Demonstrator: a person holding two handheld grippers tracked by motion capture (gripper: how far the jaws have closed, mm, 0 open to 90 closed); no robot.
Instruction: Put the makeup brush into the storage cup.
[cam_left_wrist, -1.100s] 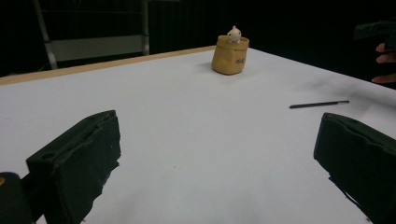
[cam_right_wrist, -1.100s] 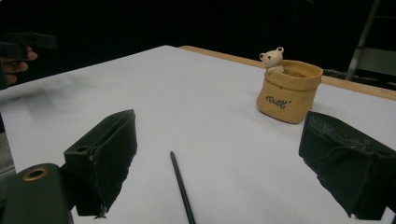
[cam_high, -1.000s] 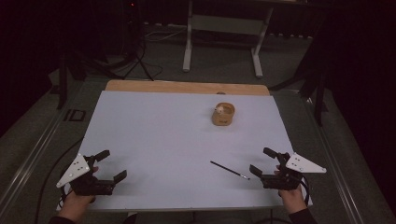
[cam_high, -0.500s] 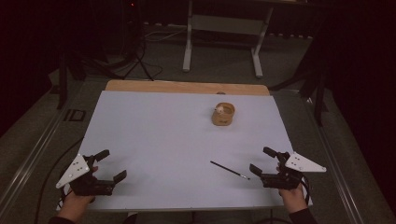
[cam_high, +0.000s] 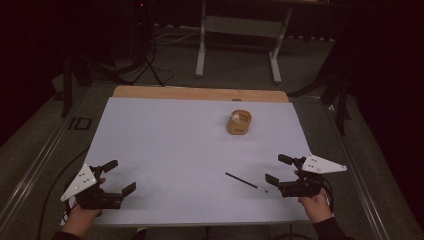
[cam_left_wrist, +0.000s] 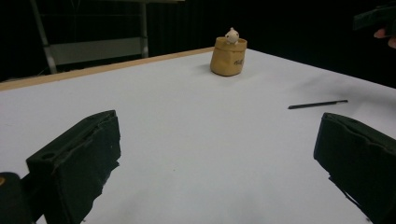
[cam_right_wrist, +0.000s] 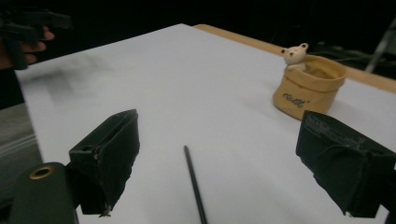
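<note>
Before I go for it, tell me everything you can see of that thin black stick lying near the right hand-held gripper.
The black stick is thin, straight and dark all along, like a pen refill or slim brush; its material is unclear. It lies flat and slantwise on the white table, free of any grasp, just in front of the right hand-held gripper, whose jaws stand open. It lies apart from the tan pouch.
</note>
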